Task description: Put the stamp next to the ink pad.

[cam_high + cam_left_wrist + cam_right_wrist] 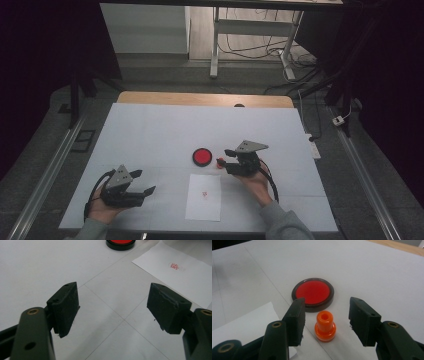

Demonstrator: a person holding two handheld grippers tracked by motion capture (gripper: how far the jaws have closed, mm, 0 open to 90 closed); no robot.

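step: we set stamp (325,326) down beside ink pad (313,293), frame centre | right gripper (325,321) spread, stamp free | left gripper (112,308) spread, empty | next: we back away

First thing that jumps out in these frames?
The red ink pad in its dark round case, mid-table, is the brightest thing there. Just beside it stands the small orange stamp, upright between the open jaws of the right gripper, which do not touch it. Nearer the person lies a white paper sheet with a red stamp mark, and the left gripper rests open over bare table.
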